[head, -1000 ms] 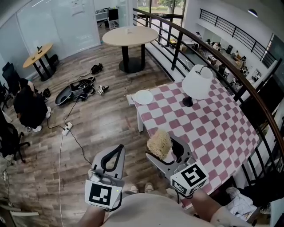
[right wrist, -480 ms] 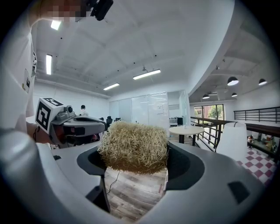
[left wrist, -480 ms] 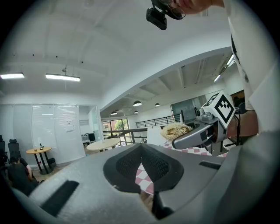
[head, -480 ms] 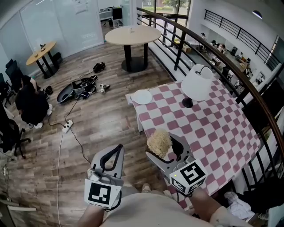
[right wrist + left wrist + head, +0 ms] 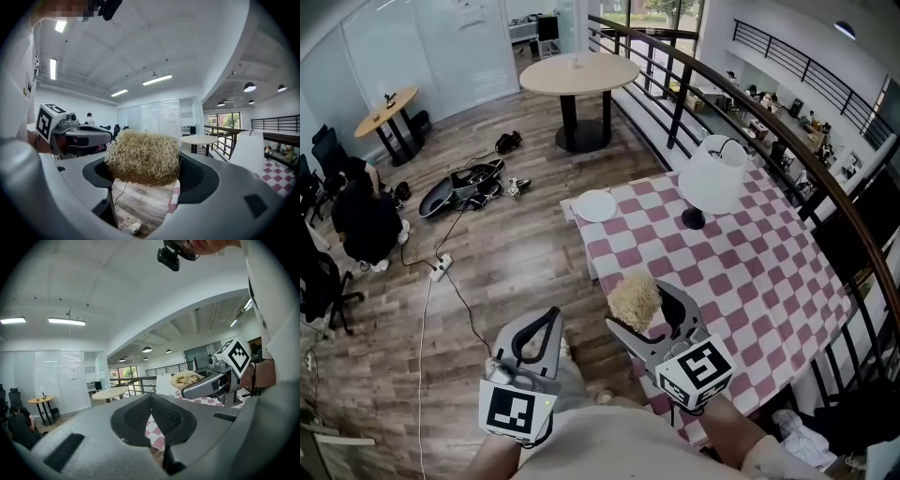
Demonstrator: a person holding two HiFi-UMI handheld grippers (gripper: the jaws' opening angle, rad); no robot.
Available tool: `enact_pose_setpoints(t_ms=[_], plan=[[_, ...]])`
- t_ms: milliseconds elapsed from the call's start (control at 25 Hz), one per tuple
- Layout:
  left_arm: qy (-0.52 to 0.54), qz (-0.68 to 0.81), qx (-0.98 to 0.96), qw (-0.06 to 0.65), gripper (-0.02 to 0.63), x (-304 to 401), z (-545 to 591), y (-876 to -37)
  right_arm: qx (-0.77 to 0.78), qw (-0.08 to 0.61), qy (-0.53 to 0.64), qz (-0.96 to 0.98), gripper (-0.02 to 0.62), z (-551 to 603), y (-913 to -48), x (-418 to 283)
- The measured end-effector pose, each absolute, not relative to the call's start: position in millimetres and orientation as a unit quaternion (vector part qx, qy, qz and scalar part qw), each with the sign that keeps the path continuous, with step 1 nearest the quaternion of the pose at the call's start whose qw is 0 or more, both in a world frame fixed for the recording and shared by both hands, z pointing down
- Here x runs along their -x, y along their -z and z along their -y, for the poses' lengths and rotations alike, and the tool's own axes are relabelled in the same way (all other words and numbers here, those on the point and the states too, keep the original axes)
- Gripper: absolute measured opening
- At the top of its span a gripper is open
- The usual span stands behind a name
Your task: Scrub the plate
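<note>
A small white plate (image 5: 596, 205) lies at the far left corner of the pink-and-white checked table (image 5: 750, 281). My right gripper (image 5: 643, 307) hovers near the table's front left edge, well short of the plate. It is shut on a tan fibrous scrubber (image 5: 633, 300), which fills the right gripper view (image 5: 143, 157). My left gripper (image 5: 544, 323) hangs over the wooden floor left of the table, jaws shut with nothing between them (image 5: 151, 416). The scrubber (image 5: 186, 378) also shows in the left gripper view, held at upper right.
A white table lamp (image 5: 710, 178) stands on the table behind the plate. A dark railing (image 5: 769, 131) runs along the table's far side. On the floor lie bags and cables (image 5: 469, 186). A round table (image 5: 578, 75) stands farther back, and a seated person (image 5: 364, 225) is at left.
The view has shifted slightly toward the table. Both grippers keep their places in the view, and the scrubber stays gripped.
</note>
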State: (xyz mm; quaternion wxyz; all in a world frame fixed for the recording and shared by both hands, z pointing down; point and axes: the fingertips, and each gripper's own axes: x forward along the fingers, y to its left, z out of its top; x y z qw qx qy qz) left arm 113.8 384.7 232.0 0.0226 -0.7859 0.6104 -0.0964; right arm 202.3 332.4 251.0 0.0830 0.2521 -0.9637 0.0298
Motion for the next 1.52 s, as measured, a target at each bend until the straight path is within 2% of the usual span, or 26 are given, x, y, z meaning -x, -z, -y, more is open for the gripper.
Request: enact_pose_setpoints(t_ms=[240,680,1520], plan=[[0.097,-0.61,0.787,0.017,0.012,-104,-359,-241,-0.277,0.078,-0.027,0.957,0.36,-301,-263,-198],[0.107,-0.583,0.805,0.004,0.012,-67,-274,-269,-0.294,0.118,-0.044,0.947,0.362,-235,-295,-164],[0.111,-0.512,0.852,-0.006,0.012,75,-60,-261,-0.364,0.149,-0.065,0.917,0.362,-37,-289,-27]])
